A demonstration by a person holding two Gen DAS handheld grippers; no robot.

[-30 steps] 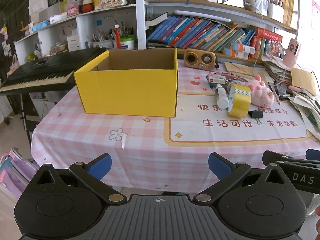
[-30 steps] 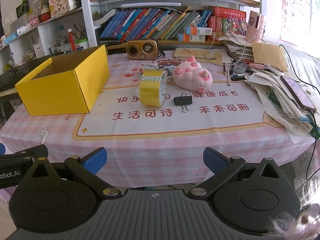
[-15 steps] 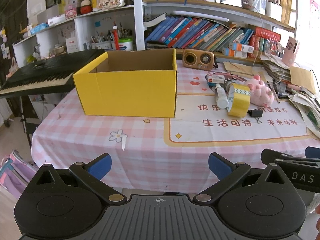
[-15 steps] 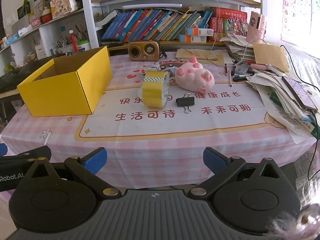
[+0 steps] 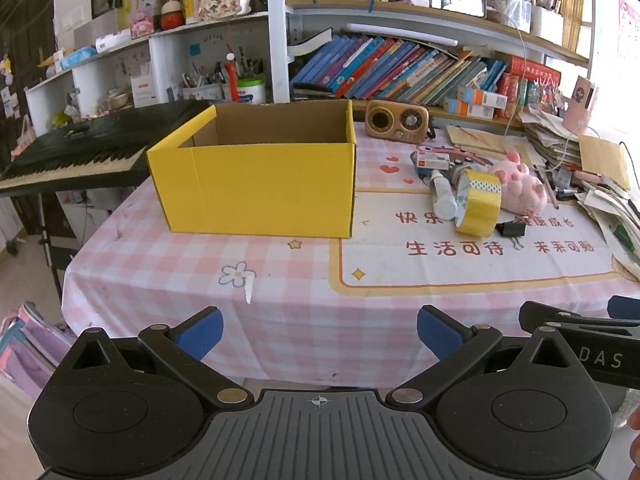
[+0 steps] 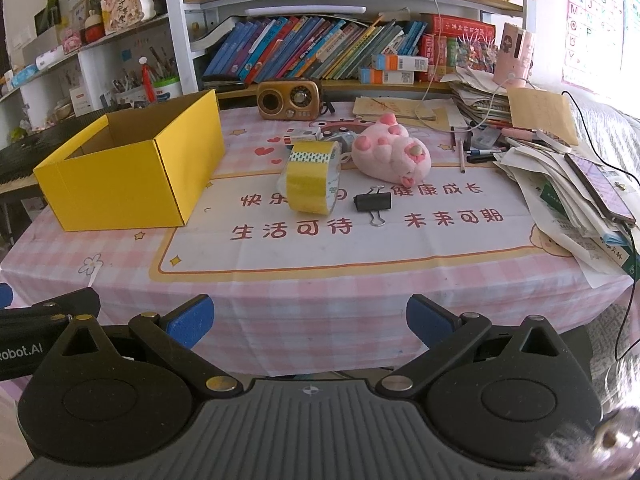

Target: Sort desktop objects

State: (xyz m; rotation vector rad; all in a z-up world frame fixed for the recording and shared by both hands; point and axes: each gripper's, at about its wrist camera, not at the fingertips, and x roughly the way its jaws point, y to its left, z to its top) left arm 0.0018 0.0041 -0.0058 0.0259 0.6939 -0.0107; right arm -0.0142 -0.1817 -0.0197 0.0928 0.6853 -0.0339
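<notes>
Left gripper (image 5: pixel 318 330) level at the near bench edge, low, jaws wide apart, nothing between the blue pads (image 5: pixel 200 331); right gripper (image 6: pixel 310 322) just beside it, same pose, jaws also spread and empty. Bench (image 6: pixel 320 280) has a pink checked cloth with a printed cream panel. Far left off the bench: black keyboard (image 5: pixel 76 148). On the bench left: yellow cardboard box (image 5: pixel 256 184), open top, brown inside, nothing seen in it from here. Right of the box, near mid-bench: white bottle (image 5: pixel 442 196) lying down, touching a roll of yellow tape (image 6: pixel 314 178) standing on edge, glossy. Just right of the roll: black binder clip (image 6: pixel 373 202), metal loops toward the camera. Behind the clip: pink plush paw (image 6: pixel 390 152), soft, fuzzy. Small white carton (image 5: pixel 430 160) behind the bottle. At the back: brown rounded retro radio (image 6: pixel 289 98). Far right: messy paper stack (image 6: pixel 560 200) with a phone (image 6: pixel 600 190) on top. Clear path from both grippers to the items.
</notes>
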